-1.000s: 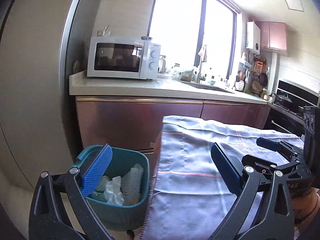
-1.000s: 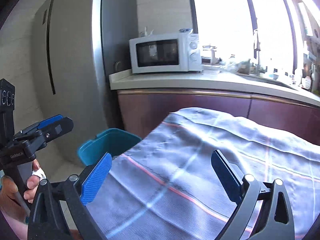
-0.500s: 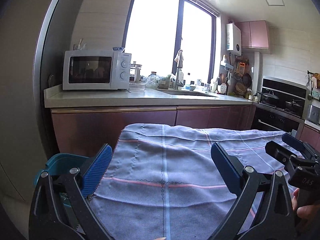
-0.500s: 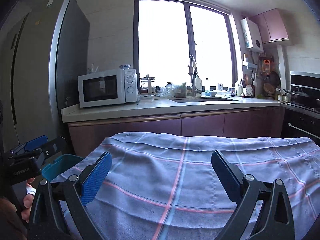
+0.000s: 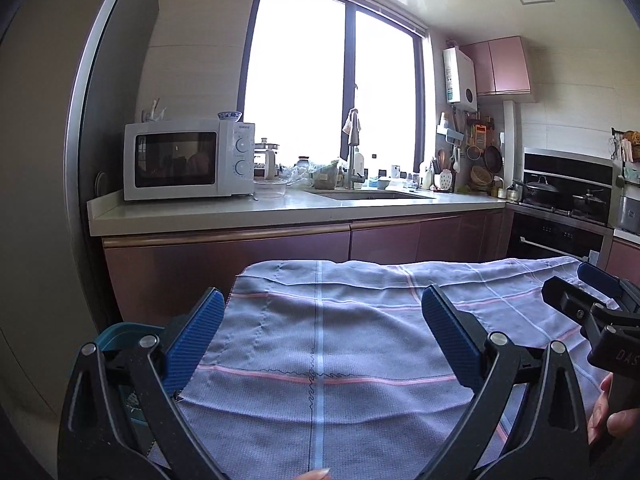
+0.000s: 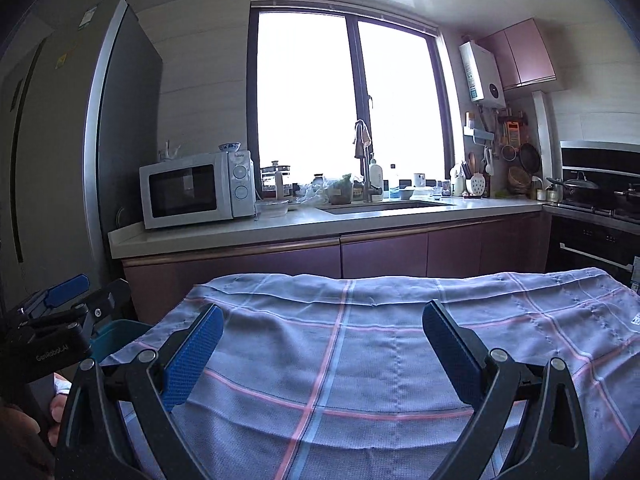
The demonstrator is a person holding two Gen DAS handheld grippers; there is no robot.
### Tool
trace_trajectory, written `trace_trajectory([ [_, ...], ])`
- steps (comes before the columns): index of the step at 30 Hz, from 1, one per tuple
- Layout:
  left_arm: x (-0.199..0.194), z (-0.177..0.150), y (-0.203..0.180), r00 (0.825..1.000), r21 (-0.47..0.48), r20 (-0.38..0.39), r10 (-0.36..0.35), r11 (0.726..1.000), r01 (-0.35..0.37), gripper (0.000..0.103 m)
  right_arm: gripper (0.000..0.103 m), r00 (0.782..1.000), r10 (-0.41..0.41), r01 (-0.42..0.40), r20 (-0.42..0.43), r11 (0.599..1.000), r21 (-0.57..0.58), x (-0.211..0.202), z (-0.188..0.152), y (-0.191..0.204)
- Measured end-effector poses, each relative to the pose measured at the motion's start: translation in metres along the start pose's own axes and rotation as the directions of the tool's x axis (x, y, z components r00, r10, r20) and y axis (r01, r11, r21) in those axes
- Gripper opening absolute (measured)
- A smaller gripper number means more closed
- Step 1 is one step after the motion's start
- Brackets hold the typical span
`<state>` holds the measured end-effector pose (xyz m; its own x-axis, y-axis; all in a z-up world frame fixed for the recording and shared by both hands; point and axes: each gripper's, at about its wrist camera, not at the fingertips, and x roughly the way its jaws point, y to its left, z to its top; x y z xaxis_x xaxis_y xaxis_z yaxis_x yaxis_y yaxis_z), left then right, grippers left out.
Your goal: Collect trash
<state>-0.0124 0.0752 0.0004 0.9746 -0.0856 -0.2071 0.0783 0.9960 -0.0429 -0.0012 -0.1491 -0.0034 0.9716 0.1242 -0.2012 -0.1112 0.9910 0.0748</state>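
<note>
Views: Only our left wrist view shows the right gripper (image 5: 592,300) at its right edge; only our right wrist view shows the left gripper (image 6: 72,300) at its left edge.
Left gripper: we hold it level over the checked cloth (image 5: 340,344), blue pads (image 5: 196,336) spread wide, gripping nothing.
Right gripper: level too, pads (image 6: 452,356) apart, nothing between them.
Bin: we see the teal trash bin (image 5: 116,336) just beside the cloth's left edge, mostly hidden behind the left gripper; its contents are barely visible.
Backdrop: a microwave (image 6: 196,192) sits on the counter (image 6: 320,220).
</note>
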Motion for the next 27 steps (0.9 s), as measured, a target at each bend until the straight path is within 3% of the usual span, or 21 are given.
trace_trajectory([
  [27,-0.0064,0.0029,-0.0095,1.000,0.018,0.028,0.011,1.000,-0.012,0.097,0.096,1.000,-0.015,0.015,0.003,1.000,0.010,-0.0009,-0.0005,-0.0027],
])
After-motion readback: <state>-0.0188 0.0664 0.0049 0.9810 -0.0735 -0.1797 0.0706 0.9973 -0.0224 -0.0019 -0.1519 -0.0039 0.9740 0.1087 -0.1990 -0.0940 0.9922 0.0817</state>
